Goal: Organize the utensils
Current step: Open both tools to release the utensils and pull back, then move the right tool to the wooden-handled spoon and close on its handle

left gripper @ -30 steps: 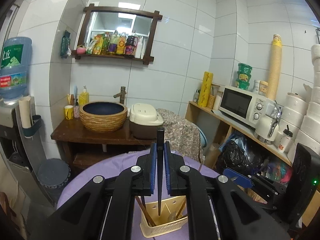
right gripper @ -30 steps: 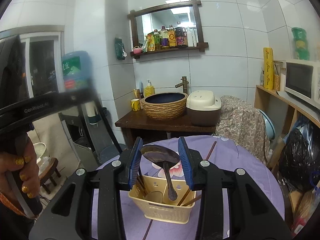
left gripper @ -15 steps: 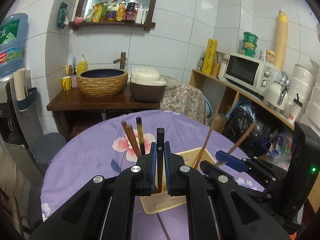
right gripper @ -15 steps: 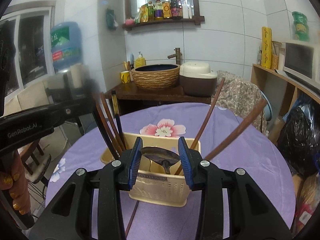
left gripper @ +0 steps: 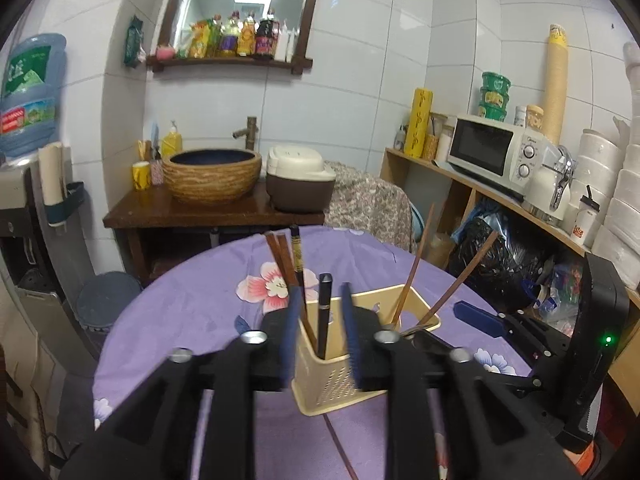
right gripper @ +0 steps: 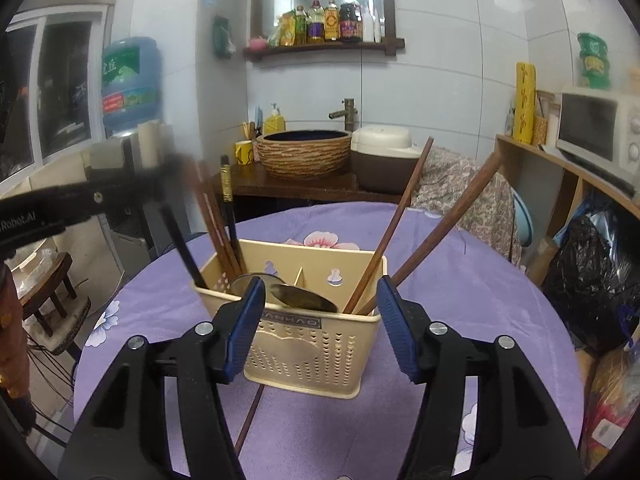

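Cream plastic basket [right gripper: 308, 332] is seen at frame centre on the purple table [right gripper: 460, 300], utensils stood upright inside. Both the left claw [left gripper: 319, 334] and right claw [right gripper: 320, 326] are spread wide, empty, with black chopstick [left gripper: 323, 316] and spoon [right gripper: 304, 299] apparently released inside.

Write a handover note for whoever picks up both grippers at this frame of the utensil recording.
Left gripper: open, black chopstick standing free in the basket's left compartment.
Right gripper: open, holding nothing; spoon lies in the cream utensil basket.
Done: brown chopsticks lean in the right compartment, others on the left.
Left: one brown chopstick lies on the purple tablecloth, partly under the basket.
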The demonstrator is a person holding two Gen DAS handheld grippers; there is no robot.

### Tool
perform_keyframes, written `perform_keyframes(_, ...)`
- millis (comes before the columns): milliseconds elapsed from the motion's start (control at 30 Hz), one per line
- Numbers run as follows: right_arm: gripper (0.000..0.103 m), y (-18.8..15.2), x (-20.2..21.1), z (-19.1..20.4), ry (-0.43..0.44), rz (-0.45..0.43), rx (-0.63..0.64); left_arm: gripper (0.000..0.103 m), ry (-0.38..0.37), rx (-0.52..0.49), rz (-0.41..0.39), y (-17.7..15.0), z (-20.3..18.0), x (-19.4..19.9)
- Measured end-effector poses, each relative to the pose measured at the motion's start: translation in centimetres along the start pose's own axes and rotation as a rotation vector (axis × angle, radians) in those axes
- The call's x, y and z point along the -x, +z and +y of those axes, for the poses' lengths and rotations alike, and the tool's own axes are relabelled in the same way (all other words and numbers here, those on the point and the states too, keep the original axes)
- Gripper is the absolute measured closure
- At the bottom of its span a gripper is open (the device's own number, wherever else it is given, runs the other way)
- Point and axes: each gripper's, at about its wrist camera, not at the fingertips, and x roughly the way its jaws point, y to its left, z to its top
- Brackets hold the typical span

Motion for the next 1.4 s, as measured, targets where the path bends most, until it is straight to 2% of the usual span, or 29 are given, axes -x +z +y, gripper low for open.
perform_keyframes(33, 0.036, -0.3, 0.8, 0.3, -0.009, -0.009, 0.014, 0.044, 0.009, 0.002, -0.014, -0.2, 0.1, 0.6)
perform_keyframes(100, 0.033, -0.9, 2.2, 0.7, -0.025, -0.020, 0.038, 0.039, 0.021, 0.004, -0.040, -1.0, 0.2, 1.9)
perform_keyframes(167, 0.020, -1.7, 3.6, 1.2, -0.051, -0.025, 0.065, 0.033, 0.024, 0.004, -0.045, -2.0, 0.3, 2.9)
perform_keyframes(200, 0.016, -2.1, 4.3, 1.3, -0.070, -0.027, 0.076, 0.026, 0.031, 0.010, -0.043, -2.8, 0.4, 3.2)
perform_keyframes(233, 0.012, -2.6, 4.9, 1.4, -0.088, -0.026, 0.087, 0.022, 0.037, 0.015, -0.036, -3.5, 0.6, 3.4)
perform_keyframes(333, 0.010, -4.5, 6.2, 1.5, -0.161, 0.011, 0.113, 0.017, 0.050, 0.011, 0.017, -6.1, 0.8, 3.2)
perform_keyframes(400, 0.006, -6.1, 6.3, 1.2, -0.191, 0.066, 0.107, 0.014, 0.072, 0.012, 0.054, -7.8, 0.9, 2.8)
perform_keyframes(567, 0.006, -10.4, 4.9, 0.5, -0.246, 0.242, 0.084, 0.014, 0.096, 0.054, 0.158, -12.3, 1.7, 1.5)
perform_keyframes(833, 0.006, -15.7, 3.7, -0.2, -0.277, 0.423, 0.013, 0.012, 0.190, 0.047, 0.214, -16.7, 2.2, 1.7)
perform_keyframes(1033, 0.006, -17.7, 3.8, 0.5, -0.261, 0.472, -0.016, 0.010, 0.188, 0.066, 0.242, -18.0, 2.5, 1.8)
perform_keyframes(1233, 0.006, -18.3, 3.1, 2.0, -0.258, 0.501, 0.021, 0.010, 0.166, 0.059, 0.262, -18.4, 1.6, 1.4)
perform_keyframes(1400, 0.006, -18.7, 3.9, 1.5, -0.261, 0.512, 0.026, 0.009, 0.149, 0.052, 0.279, -18.9, 1.1, 1.2)
